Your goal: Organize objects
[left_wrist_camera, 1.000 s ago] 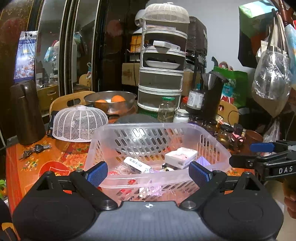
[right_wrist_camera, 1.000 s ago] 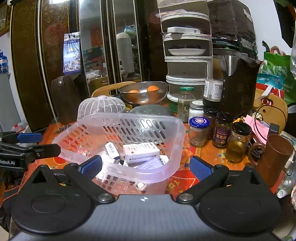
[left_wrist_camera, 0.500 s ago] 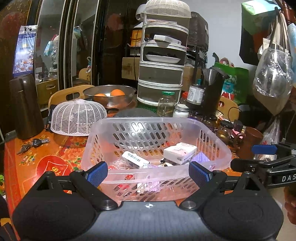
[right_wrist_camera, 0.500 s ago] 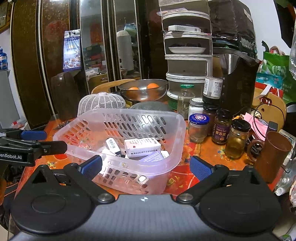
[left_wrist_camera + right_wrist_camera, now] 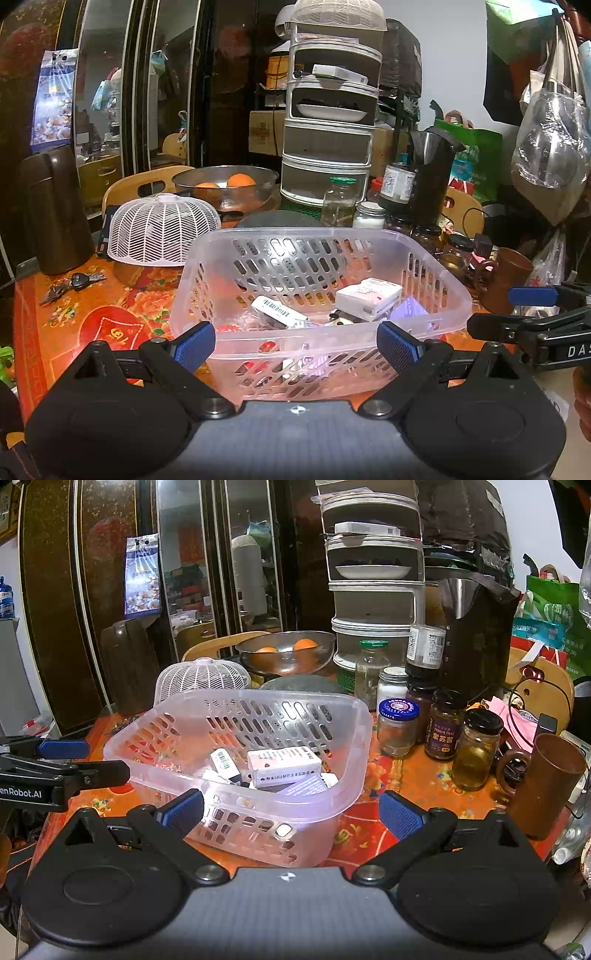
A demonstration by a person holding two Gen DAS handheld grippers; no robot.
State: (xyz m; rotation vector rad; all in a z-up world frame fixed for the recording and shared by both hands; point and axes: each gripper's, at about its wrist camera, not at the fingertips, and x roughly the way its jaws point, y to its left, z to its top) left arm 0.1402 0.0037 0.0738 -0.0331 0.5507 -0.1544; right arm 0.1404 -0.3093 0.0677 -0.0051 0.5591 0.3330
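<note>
Both grippers are held back at the near edge of the table, jaws spread wide and gripping nothing. The left gripper [image 5: 295, 341] faces the near wall of the clear plastic basket [image 5: 436, 291]; the right gripper [image 5: 291, 810] stands off the basket's near corner, with its left pad overlapping the basket's near wall in view. Neither appears to touch the basket.

The basket sits on the orange floral tablecloth [image 5: 110, 317] at the table's 6 o'clock edge. Inside lie a white box [image 5: 282, 766], a small white packet with a barcode [image 5: 279, 310] and a lilac printed leaflet [image 5: 308, 786]. Print on the box is visible but too small to read. Judgement: loose small items have been gathered here so they stay contained, and the wide stance of both grippers suits either lifting the basket or reaching for a further item.

Uncollected items:
1. Keys [image 5: 72, 284] at 9 o'clock of the basket, near a dark brown jug [image 5: 55, 210].
2. A white mesh food cover [image 5: 162, 230] at 10 o'clock.
3. A metal bowl [image 5: 284, 657] holding 2 oranges at 12 o'clock.
4. Jars at 3 o'clock: a blue-lidded jar [image 5: 397, 727], a dark jar [image 5: 445, 725] with a purple label in Chinese characters, and a jar of yellow liquid [image 5: 478, 749].
5. A brown mug [image 5: 546, 782] at 4 o'clock.

Legible writing: "DAS" on the right tool seen from the left wrist view, "enRobot.AI" on the left tool seen from the right wrist view.
</note>
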